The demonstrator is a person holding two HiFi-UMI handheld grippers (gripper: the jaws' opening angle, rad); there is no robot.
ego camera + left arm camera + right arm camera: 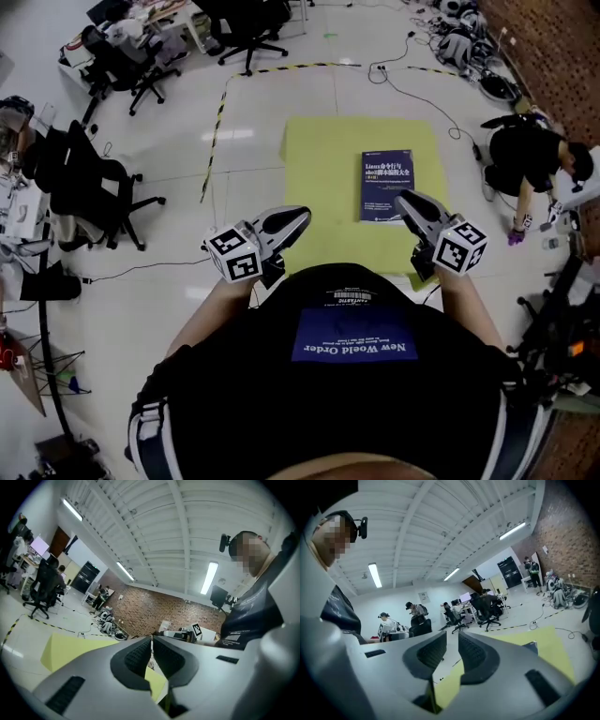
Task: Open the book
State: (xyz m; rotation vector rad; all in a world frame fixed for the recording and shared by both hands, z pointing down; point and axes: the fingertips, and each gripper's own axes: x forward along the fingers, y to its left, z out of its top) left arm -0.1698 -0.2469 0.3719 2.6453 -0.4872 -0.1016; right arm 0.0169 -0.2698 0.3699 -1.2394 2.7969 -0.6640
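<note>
Head view shows a closed blue book (387, 187) lying flat, cover up, on a yellow mat (323, 159) on the white floor, in the mat's 3 o'clock half and at 1 o'clock from the person's torso. The left gripper (298, 217) sits over the mat's 6 o'clock edge and points toward 2 o'clock, with its marker cube (234, 255) at the rear. The right gripper (401, 200) points toward 10 o'clock, and its tips overlap the book's 5 o'clock corner in this view; contact cannot be confirmed. Its marker cube (460, 246) lies at 4 o'clock from the tips. Left gripper view shows the left gripper (152, 641) with both jaws pressed together and nothing between them; the mat (70, 648) appears below at 8 o'clock. Right gripper view shows the right gripper (452, 637) with its jaws a narrow gap apart and nothing between them; a corner of the book (530, 647) lies on the mat (553, 648) at 3 o'clock of the jaws. A crouching person (530, 159) is at 3 o'clock of the mat.
</note>
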